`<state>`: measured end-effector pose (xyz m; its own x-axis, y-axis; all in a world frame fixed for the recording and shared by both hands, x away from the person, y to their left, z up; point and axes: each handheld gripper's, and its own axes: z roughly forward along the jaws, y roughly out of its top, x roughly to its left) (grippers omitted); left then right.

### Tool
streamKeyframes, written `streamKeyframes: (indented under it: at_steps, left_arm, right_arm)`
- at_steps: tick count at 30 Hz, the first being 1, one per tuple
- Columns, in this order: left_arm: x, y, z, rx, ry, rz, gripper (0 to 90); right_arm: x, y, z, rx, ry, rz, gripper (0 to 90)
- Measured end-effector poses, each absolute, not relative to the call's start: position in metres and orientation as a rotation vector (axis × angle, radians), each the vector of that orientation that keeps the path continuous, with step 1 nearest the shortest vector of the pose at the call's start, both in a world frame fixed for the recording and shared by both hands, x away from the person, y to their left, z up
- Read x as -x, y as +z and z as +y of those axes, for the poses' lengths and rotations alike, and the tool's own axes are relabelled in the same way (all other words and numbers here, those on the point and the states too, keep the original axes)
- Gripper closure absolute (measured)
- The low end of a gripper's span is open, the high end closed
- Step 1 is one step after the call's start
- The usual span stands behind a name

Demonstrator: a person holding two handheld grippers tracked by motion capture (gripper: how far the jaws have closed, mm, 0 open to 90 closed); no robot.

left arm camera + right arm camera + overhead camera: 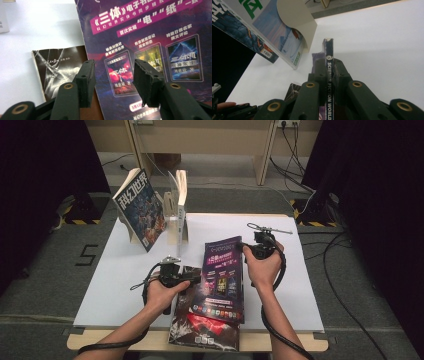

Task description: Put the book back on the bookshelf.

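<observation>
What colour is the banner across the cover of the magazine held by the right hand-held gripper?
Pink-magenta with white lettering, on the dark purple magazine; clearest in the left gripper view.

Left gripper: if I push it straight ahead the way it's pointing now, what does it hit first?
Most likely the purple magazine: the left gripper points at its back cover with open jaws, nothing between them. How much gap remains is unclear.
</observation>
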<state>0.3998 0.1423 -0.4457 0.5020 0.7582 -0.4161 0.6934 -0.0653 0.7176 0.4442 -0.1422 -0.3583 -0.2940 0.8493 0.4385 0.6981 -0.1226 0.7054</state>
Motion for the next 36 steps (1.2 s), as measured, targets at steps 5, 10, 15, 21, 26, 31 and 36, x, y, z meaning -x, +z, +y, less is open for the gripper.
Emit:
streamKeyframes:
  at_steps: [5, 10, 15, 21, 26, 31, 36]
  left_arm:
    - [-0.400, -0.441, 0.142, -1.762, 0.067, 1.201, 51.5]
    - [-0.400, -0.433, 0.141, -1.738, 0.073, 1.178, 50.5]
    - [-0.399, -0.425, 0.138, -1.731, 0.086, 1.160, 48.7]
    - [-0.401, -0.415, 0.133, -1.718, 0.097, 1.136, 45.2]
    - [-0.401, -0.409, 0.129, -1.714, 0.107, 1.120, 43.1]
    - [-0.400, -0.403, 0.123, -1.716, 0.115, 1.100, 41.2]
    - [-0.400, -0.397, 0.116, -1.723, 0.126, 1.086, 38.6]
  right_arm:
    - [-0.444, -0.354, -0.140, -1.750, 1.388, 1.945, 84.4]
    - [-0.442, -0.351, -0.137, -1.732, 1.391, 1.920, 84.4]
    - [-0.442, -0.345, -0.133, -1.711, 1.405, 1.887, 84.4]
    - [-0.443, -0.338, -0.128, -1.694, 1.406, 1.869, 84.3]
    - [-0.444, -0.333, -0.124, -1.679, 1.409, 1.851, 84.3]
    - [-0.444, -0.330, -0.119, -1.665, 1.409, 1.833, 84.3]
    - [-0.443, -0.328, -0.113, -1.666, 1.417, 1.816, 84.1]
